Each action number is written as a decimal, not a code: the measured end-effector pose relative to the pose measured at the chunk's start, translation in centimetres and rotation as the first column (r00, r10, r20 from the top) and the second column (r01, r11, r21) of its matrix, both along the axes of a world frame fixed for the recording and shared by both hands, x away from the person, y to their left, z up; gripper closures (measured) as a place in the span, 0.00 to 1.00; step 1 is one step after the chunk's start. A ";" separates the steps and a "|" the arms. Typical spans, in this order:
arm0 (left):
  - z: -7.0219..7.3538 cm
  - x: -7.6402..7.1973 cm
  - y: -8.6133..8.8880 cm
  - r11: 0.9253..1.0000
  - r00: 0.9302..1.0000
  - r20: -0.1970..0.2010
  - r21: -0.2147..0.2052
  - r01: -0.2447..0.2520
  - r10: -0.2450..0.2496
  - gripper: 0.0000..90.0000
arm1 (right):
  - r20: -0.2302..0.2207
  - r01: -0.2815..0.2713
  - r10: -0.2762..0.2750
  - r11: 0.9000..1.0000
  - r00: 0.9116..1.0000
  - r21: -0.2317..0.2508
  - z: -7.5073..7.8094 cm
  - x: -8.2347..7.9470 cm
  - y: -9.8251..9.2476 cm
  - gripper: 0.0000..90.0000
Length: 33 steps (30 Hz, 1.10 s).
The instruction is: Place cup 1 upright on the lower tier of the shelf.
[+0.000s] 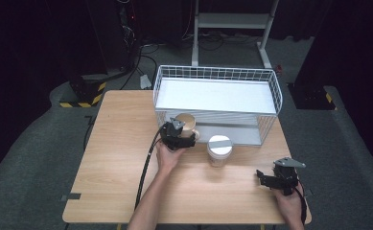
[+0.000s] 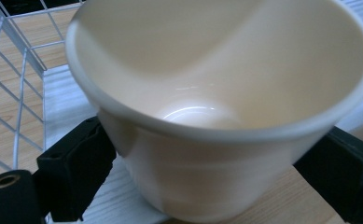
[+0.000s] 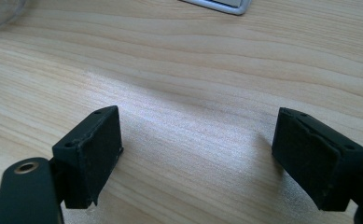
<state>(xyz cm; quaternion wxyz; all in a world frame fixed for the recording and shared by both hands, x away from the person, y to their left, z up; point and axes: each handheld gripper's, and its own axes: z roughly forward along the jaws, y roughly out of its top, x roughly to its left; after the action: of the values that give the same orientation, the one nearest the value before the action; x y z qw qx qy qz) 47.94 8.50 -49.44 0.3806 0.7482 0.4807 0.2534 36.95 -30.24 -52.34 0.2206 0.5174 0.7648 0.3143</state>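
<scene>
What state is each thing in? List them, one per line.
Cup: empty, tilted, clamped in the left gripper at the rack's lower opening.
Lidded cup: upright, lid on, free on the table.
Rack: upright, top shelf bare.
Right gripper: open, empty, over bare table.

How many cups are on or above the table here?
2. One cream cup, gripped by the left gripper at the front of the white wire rack. One lidded cup stands on the table just right of it. No others visible.
</scene>
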 end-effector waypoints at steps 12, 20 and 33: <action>0.2 -1.5 0.7 1.000 1.000 -0.013 -0.013 0.016 -0.016 0.16 | -0.001 -0.002 0.002 1.000 1.000 0.001 0.0 0.0 0.0 0.18; 0.2 -2.0 0.7 1.000 0.999 -0.031 0.007 -0.008 0.009 0.22 | -0.002 -0.001 0.001 1.000 1.000 0.002 0.0 0.0 0.0 0.18; 0.3 -2.0 0.4 1.000 0.998 -0.054 0.021 -0.022 0.023 0.26 | -0.002 -0.002 0.002 1.000 1.000 0.001 0.0 -0.1 0.0 0.18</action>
<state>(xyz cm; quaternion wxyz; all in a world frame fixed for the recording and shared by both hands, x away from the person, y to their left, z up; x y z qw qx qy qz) 45.95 8.86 -49.18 0.3568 0.7533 0.4966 0.2420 36.89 -30.21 -52.35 0.2191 0.5171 0.7653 0.3144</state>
